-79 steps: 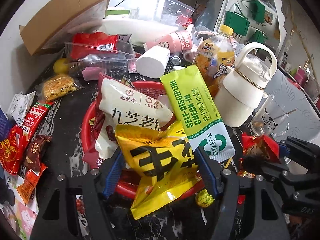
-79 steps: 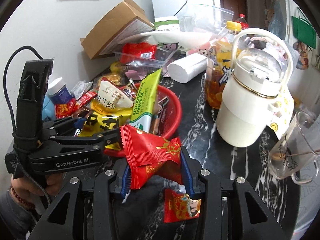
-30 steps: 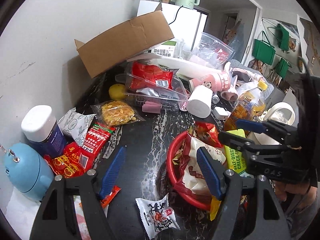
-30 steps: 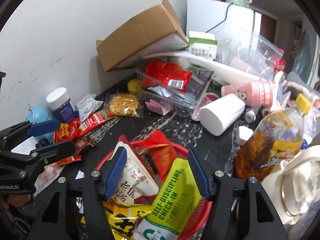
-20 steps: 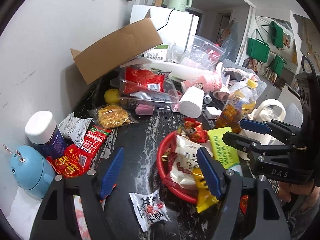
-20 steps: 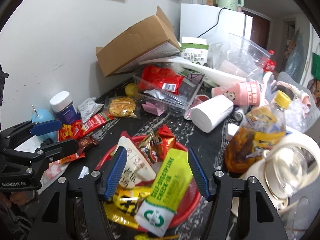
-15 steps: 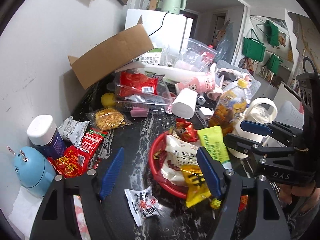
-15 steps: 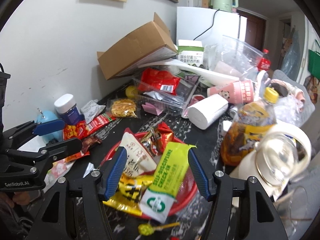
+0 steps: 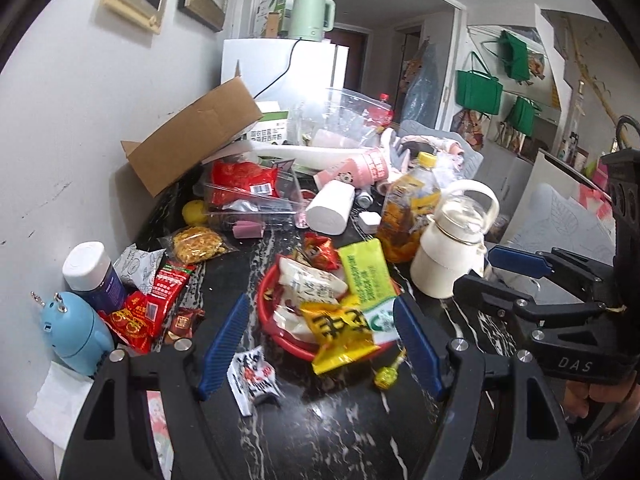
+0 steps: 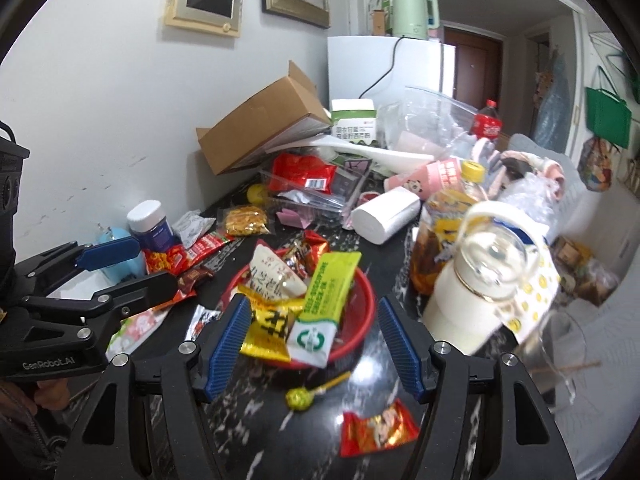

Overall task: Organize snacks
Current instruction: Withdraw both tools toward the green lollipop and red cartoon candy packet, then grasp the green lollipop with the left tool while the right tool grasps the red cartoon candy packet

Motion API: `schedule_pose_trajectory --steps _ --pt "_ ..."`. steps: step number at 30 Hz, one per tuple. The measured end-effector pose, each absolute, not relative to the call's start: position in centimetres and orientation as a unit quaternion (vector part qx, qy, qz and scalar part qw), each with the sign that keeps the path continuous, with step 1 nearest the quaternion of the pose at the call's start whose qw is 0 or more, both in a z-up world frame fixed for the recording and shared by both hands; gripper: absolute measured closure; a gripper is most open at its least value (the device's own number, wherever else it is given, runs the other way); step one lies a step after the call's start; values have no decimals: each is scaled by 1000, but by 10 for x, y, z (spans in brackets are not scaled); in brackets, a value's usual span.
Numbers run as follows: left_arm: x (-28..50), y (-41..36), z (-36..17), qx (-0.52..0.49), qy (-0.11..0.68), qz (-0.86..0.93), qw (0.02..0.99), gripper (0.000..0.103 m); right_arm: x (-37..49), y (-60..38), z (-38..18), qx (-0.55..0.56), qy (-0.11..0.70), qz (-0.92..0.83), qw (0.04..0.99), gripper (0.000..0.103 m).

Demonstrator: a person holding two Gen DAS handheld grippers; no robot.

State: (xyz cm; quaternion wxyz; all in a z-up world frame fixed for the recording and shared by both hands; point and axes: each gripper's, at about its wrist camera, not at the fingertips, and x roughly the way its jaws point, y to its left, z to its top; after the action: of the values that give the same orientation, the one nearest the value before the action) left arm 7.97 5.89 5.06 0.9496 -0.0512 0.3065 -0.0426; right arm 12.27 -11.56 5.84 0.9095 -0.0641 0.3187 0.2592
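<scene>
Both packets dropped, both grippers drawn back

My left gripper [image 9: 320, 344] no longer clamps the yellow packet [image 9: 340, 330], which now lies in the red basket [image 9: 266, 300]; my right gripper [image 10: 314, 348] has let go of its red packet, its jaws have just been opening further with nothing between them, and both sit farther from the pile.

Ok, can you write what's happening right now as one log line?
left gripper: open, empty | right gripper: open, empty | round red plastic basket: heaped with snack packets | yellow lollipop: loose on black marble table
</scene>
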Motion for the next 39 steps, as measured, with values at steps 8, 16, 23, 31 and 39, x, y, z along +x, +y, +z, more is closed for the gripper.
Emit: schedule_pose_trajectory --steps 8,16,23,31,39 --pt "61 34 46 -38 312 -63 947 29 95 -144 52 -43 324 235 916 35" --pt "59 13 23 -35 334 -93 937 29 83 -166 27 -29 351 206 913 34" --pt "62 -1 -3 -30 356 -109 928 29 83 -179 -3 -16 383 191 904 34" --pt "72 -8 -31 -27 378 -119 918 29 92 -188 -37 4 418 188 889 34" --pt "89 -11 -58 -23 397 -127 909 29 110 -191 -67 22 448 192 873 34"
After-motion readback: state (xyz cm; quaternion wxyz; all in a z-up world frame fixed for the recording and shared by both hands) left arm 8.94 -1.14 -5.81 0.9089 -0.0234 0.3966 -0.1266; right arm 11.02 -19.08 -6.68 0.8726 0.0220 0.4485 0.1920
